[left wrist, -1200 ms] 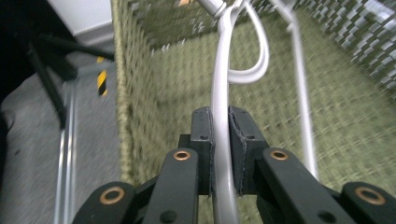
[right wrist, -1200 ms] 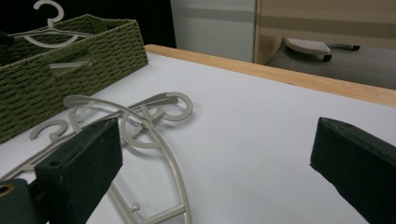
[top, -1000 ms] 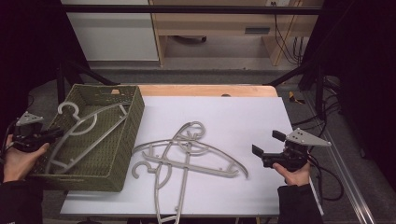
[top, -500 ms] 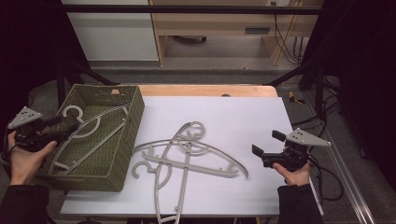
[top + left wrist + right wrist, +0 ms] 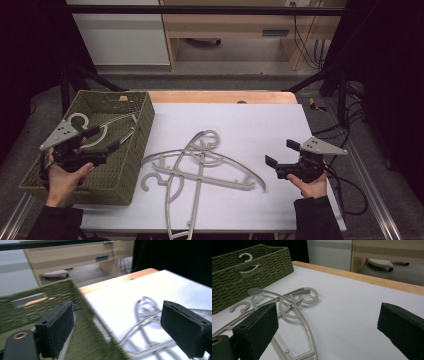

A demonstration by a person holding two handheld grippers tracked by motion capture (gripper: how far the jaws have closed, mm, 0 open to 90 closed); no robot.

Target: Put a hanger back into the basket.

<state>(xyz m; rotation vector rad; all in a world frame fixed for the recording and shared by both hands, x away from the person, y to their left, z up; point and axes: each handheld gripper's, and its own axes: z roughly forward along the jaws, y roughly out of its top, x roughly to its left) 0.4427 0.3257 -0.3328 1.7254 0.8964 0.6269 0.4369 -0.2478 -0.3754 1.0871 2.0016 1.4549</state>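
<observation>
Transfer of hangers (image 5: 200,165) into the basket (image 5: 131,150) is proceeding — left gripper (image 5: 102,140), jaws just opening wide and empty, is heading for the next hanger, while the right gripper (image 5: 280,159) is waiting open, holding nothing.

White table (image 5: 260,125) w/ wood edge; wooden cabinet (image 5: 235,30) & cables (image 5: 305,45) behind.

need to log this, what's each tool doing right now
left tool: open, just opened, nothing between its jaws, over the basket.
right tool: open, empty.

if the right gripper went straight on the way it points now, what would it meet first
Probably the pile of grey hangers on the white table. The right gripper points left, jaws open and empty, at the nearest hanger's curved arm. Its height above the table is unclear, so it might pass just over.
</observation>
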